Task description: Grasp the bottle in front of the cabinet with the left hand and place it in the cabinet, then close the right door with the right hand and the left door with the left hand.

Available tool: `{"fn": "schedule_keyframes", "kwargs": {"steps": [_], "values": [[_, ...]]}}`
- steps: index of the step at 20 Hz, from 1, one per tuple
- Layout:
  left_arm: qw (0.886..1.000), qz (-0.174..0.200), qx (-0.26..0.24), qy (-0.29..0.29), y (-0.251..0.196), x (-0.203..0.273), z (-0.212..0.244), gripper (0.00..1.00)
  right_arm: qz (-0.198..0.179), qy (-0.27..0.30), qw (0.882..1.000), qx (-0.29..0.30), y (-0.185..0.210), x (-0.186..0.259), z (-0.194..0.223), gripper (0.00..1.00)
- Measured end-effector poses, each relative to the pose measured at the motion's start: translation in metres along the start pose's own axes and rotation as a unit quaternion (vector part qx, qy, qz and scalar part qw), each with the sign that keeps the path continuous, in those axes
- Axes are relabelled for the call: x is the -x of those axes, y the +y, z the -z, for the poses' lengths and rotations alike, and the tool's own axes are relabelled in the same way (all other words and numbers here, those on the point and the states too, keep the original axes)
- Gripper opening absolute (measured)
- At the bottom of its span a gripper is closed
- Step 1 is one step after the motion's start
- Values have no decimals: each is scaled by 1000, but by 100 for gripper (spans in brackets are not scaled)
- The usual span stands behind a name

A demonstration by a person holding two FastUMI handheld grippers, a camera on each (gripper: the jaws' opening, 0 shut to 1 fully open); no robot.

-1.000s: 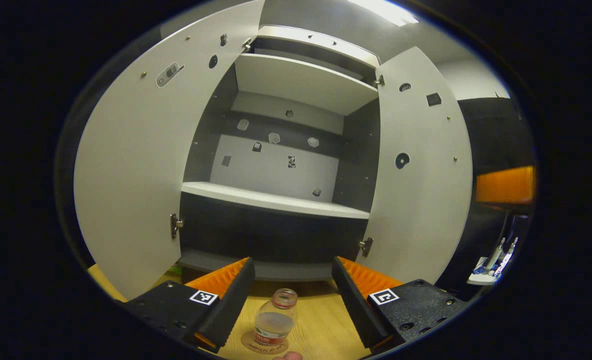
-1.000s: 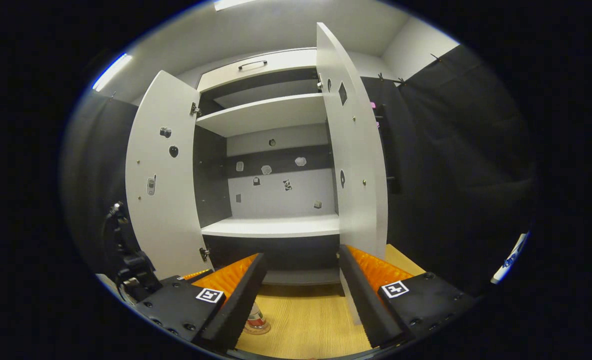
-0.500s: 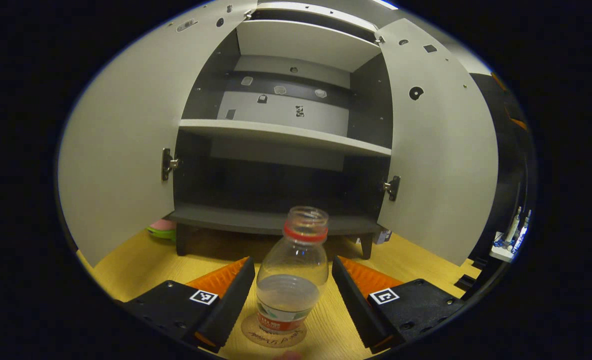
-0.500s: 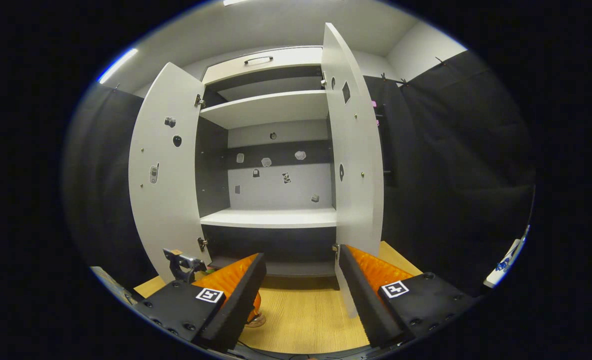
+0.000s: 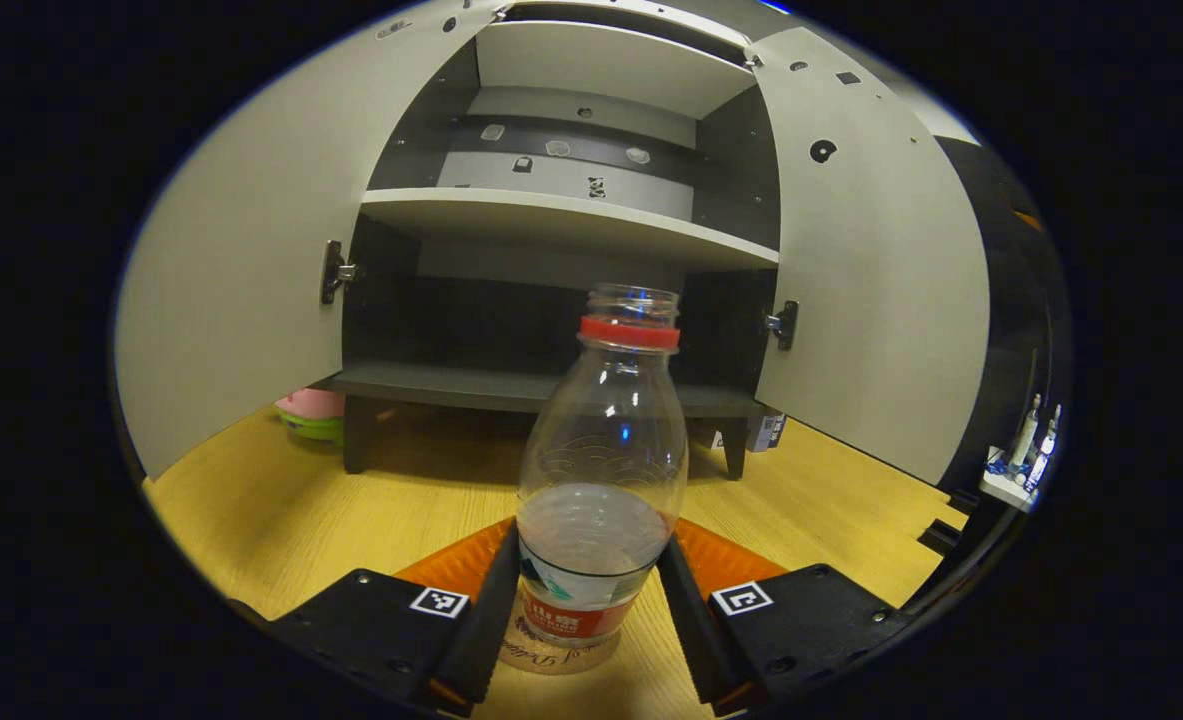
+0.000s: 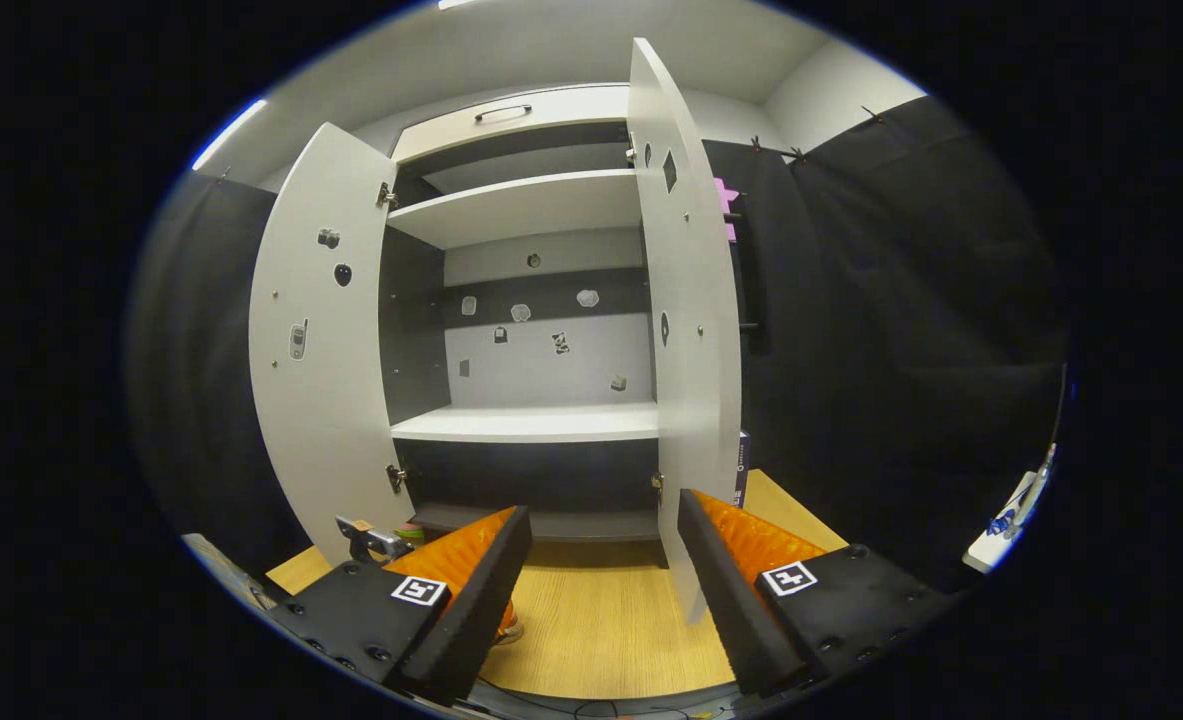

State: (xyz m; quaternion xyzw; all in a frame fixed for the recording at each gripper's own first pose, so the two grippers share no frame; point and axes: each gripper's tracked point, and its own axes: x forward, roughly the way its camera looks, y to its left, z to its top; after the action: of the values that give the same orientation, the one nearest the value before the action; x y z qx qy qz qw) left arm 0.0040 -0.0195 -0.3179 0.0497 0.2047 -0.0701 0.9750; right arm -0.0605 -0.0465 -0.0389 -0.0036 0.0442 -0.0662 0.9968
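A clear plastic bottle [image 5: 601, 470] with a red neck ring and no cap, partly filled with water, stands upright on a round coaster [image 5: 551, 655] on the wooden floor. My left gripper [image 5: 588, 590] is shut on its lower body, with both fingers pressing its sides. Behind it stands the cabinet [image 5: 551, 385] with its left door [image 5: 241, 280] and right door [image 5: 881, 290] swung wide. In the right gripper view my right gripper [image 6: 601, 570] hangs open and holds nothing, facing the edge of the right door [image 6: 696, 350]. A sliver of the bottle [image 6: 508, 628] peeks out beside its left finger.
The cabinet has a dark bottom shelf and a white middle shelf [image 5: 571, 220]. A pink and green object [image 5: 311, 410] lies on the floor by the cabinet's left leg. A small box [image 5: 766, 432] sits by the right leg. A white ledge with small items [image 5: 1021, 470] stands far right.
My left gripper has dropped low and moved forward around the bottle, and its fingers have closed onto it. The right gripper has drifted slightly and stays open.
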Motion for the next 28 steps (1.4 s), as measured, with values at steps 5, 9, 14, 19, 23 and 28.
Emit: {"fn": "schedule_keyframes", "kwargs": {"steps": [5, 9, 14, 19, 23, 28], "values": [[999, 30, 24, -20, -13, 32, -58, 72, 5, 1, 1000, -9, -5, -4, 3, 98], [996, 43, 13, -76, -18, 63, -139, 72, 7, 3, 1000, -15, -8, -9, 4, 98], [992, 61, 21, -112, -25, 85, -223, 71, 6, 2, 1000, -20, -11, -12, 3, 98], [989, 62, 2, -131, -27, 82, -290, 71, 11, -4, 1000, -21, -16, -13, 1, 98], [988, 75, 24, -132, -33, 61, -329, 71, 25, -13, 999, -20, -26, -9, -3, 98], [984, 86, 49, -149, -33, 12, -388, 71, 60, -27, 998, -17, -53, 1, -9, 98]]}}
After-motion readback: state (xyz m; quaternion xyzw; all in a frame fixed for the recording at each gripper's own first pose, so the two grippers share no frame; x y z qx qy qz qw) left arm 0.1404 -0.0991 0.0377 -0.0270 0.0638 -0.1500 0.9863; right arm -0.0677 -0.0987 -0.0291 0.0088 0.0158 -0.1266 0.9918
